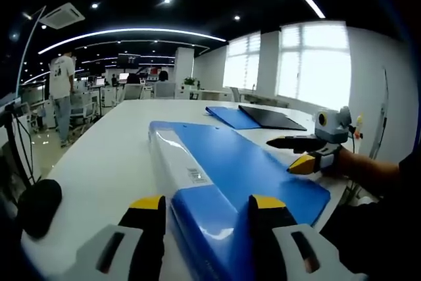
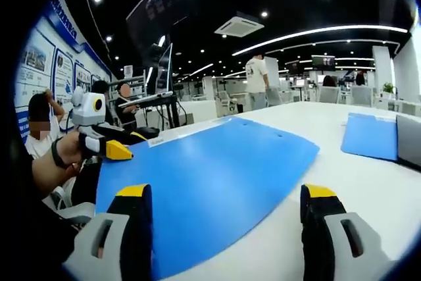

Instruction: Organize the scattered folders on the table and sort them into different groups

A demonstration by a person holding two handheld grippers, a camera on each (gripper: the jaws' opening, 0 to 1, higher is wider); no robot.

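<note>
While clamped in the left gripper [image 1: 205,218], blue folder [image 1: 243,169] corner hidden; right gripper [image 2: 227,218] wide, seemingly clear above bench [image 2: 368,189].

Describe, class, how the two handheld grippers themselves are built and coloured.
Both the left gripper and the right gripper have black jaws capped with yellow tips, rising from pale grey housings with dark slots. Seen from the side, the right gripper carries a grey box on top, and the hand holding it wears a dark wristband.
</note>
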